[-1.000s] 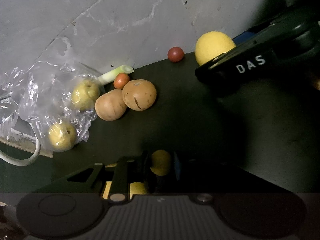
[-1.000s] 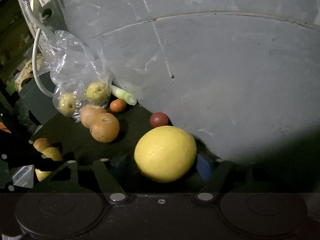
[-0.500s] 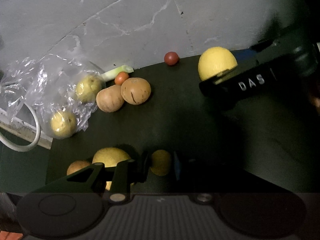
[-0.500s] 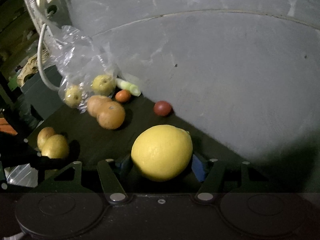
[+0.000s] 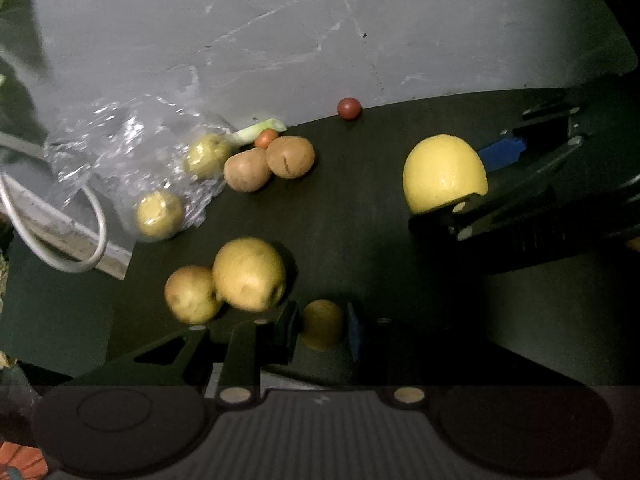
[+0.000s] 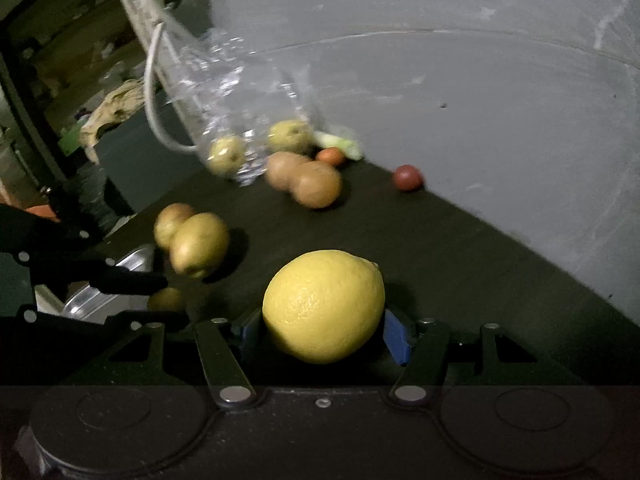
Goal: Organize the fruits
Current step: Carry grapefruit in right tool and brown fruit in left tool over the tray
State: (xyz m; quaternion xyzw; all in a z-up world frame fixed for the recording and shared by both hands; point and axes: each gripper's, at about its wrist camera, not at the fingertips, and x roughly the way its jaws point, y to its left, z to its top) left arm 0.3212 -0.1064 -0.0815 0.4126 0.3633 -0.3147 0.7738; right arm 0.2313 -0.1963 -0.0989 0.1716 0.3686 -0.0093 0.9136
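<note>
Left wrist view: a small yellow fruit [image 5: 322, 323] is pinched in the left tongs [image 5: 322, 326] above the dark bench [image 5: 360, 216]; with so little held, it could slip and roll toward the two pears [image 5: 228, 280].

Right wrist view: a large lemon [image 6: 324, 306] is clamped in the right tongs [image 6: 324, 336]; its round skin might squirt free. A grey wall [image 6: 460, 60] is seen behind the bench, and a metal tray [image 6: 102, 284] by its edge.

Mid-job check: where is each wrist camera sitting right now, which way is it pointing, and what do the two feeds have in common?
Left wrist: behind the left gripper, looking down the dark table toward the grey wall; its fingers hold a small yellow fruit.
Right wrist: behind the right gripper, low, facing the wall; its fingers clamp a lemon.
Shared: the lemon, two brown fruits, plastic bag, red fruit.
</note>
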